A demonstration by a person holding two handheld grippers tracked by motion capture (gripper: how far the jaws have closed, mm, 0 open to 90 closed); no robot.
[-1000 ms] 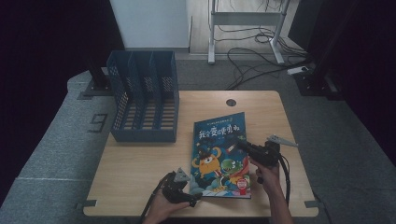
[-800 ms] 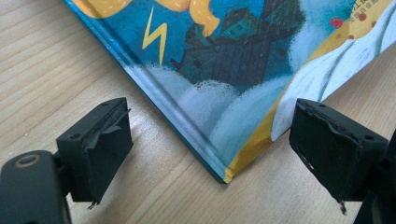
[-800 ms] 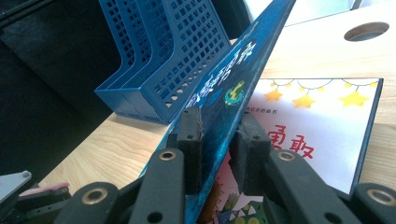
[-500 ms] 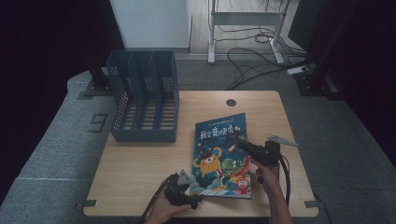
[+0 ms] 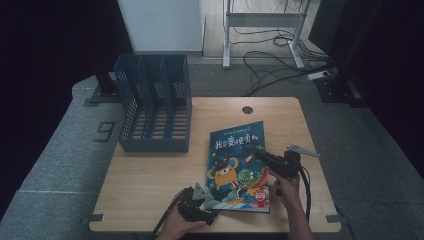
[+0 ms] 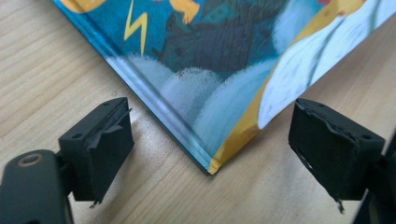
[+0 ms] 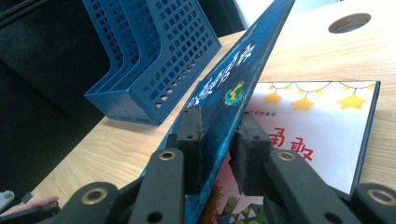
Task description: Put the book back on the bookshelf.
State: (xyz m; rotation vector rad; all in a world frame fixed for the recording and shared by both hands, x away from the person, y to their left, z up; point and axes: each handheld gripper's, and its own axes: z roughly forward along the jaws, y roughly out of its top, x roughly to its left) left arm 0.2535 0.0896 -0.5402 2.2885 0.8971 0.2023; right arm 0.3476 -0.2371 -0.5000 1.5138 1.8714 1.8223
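Currently the book (image 5: 236,167) lies on the table (image 5: 150,175), right of the blue file rack (image 5: 154,109), near edge toward the person. Right gripper (image 7: 219,135) is clamped on the front cover (image 7: 233,84), lifting it clear of the title page (image 7: 317,121). Left gripper (image 6: 210,140) has its jaws apart, straddling the book's near left corner without touching. Judgement: the cover is probably being opened or raised for a better hold, though the high view is too coarse to confirm. Keep the right grip firm, raise slowly, and close the left on the corner only once centred, so the book does not slide.
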